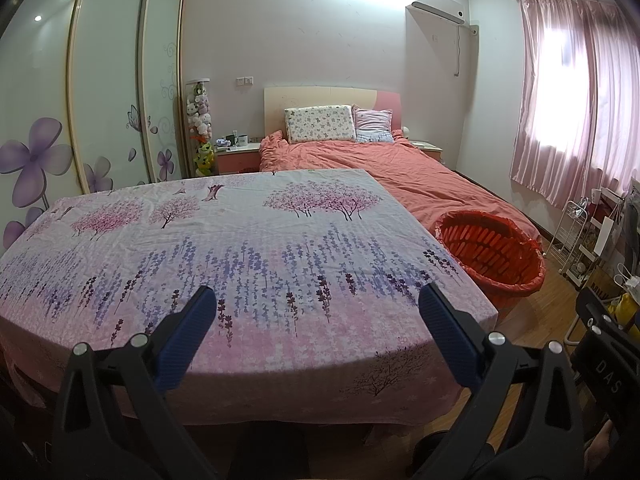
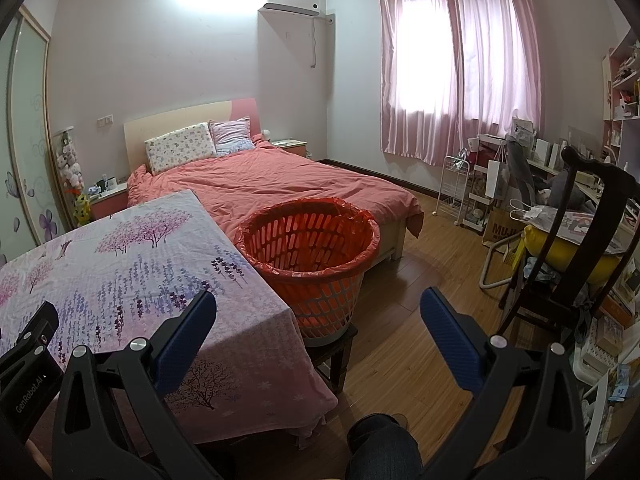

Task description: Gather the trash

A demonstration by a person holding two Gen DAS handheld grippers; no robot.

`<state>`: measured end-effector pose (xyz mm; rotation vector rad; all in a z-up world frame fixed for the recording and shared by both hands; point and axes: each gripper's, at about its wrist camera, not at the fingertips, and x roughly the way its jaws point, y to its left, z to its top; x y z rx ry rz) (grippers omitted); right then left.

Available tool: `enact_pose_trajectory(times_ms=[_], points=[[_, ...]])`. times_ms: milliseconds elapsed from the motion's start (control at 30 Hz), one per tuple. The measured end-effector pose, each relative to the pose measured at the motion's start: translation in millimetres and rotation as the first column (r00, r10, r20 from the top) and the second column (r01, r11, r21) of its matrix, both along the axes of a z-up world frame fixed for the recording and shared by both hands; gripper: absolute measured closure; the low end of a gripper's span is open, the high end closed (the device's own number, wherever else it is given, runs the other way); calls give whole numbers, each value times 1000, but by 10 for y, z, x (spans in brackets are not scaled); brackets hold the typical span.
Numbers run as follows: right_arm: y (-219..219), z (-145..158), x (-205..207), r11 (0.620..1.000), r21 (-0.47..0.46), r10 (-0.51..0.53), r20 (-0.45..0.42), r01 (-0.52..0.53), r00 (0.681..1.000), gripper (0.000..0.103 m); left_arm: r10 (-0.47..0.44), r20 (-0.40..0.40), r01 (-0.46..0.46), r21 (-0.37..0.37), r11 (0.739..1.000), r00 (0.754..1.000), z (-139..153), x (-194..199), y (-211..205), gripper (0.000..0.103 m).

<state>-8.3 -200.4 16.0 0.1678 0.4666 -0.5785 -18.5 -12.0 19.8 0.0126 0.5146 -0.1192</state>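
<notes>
An orange basket lined with a red bag (image 2: 310, 246) stands on a small dark stool at the right side of a table covered with a flowered cloth (image 1: 240, 240); it also shows in the left wrist view (image 1: 492, 258). I see no trash on the cloth in either view. My left gripper (image 1: 318, 300) is open and empty above the table's near edge. My right gripper (image 2: 318, 304) is open and empty, held in front of the basket, above the table's right corner and the floor.
A bed with a salmon cover (image 2: 280, 184) lies behind the table and basket. A dark chair with a yellow cushion (image 2: 568, 248), a white rack (image 2: 452, 184) and cluttered shelves stand at the right. A wardrobe (image 1: 100, 100) lines the left wall. Wooden floor (image 2: 420, 300) lies between.
</notes>
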Motion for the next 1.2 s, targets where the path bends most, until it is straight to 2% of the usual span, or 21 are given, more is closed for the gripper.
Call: enact_pose_trajectory(times_ms=[1200], points=[[2, 8, 3, 1000, -5, 0, 0, 0, 1000, 2, 8, -1, -8, 10, 1000, 1000, -39, 6, 39, 4]])
